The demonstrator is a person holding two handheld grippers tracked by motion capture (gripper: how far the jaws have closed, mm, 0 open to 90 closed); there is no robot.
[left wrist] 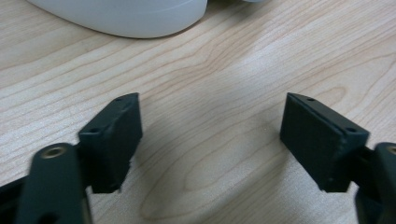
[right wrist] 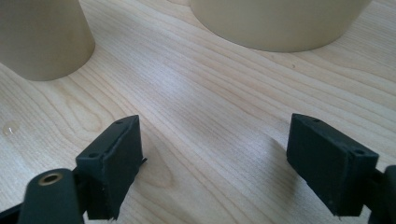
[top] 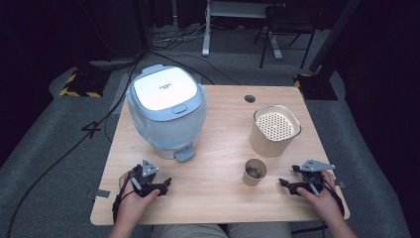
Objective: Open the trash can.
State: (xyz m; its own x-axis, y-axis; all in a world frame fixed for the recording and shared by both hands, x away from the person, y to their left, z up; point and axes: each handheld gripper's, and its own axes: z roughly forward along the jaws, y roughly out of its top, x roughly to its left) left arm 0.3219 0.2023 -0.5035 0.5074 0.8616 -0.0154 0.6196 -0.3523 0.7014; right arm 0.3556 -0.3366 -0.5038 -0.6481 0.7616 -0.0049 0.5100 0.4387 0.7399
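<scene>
A pale blue rice cooker point(top: 167, 110) with a white lid stands shut at the table's left, its base point(left wrist: 126, 16) at the top of the left gripper view. A tall beige container point(top: 274, 130) with a perforated insert stands at the right, and a small beige cup point(top: 254, 171) sits just in front of it. My left gripper point(top: 157, 187) rests open on the wood near the front edge, below the cooker, nothing between its jaws point(left wrist: 210, 140). My right gripper point(top: 288, 176) rests open to the right of the cup, also holding nothing point(right wrist: 215, 158). The cup point(right wrist: 42, 37) and the container point(right wrist: 280, 23) show beyond it.
The wooden table point(top: 213, 198) has a round cable hole point(top: 250, 98) at the back. Bare wood lies between the two grippers. Cables, a stand and chair legs are on the grey floor behind the table.
</scene>
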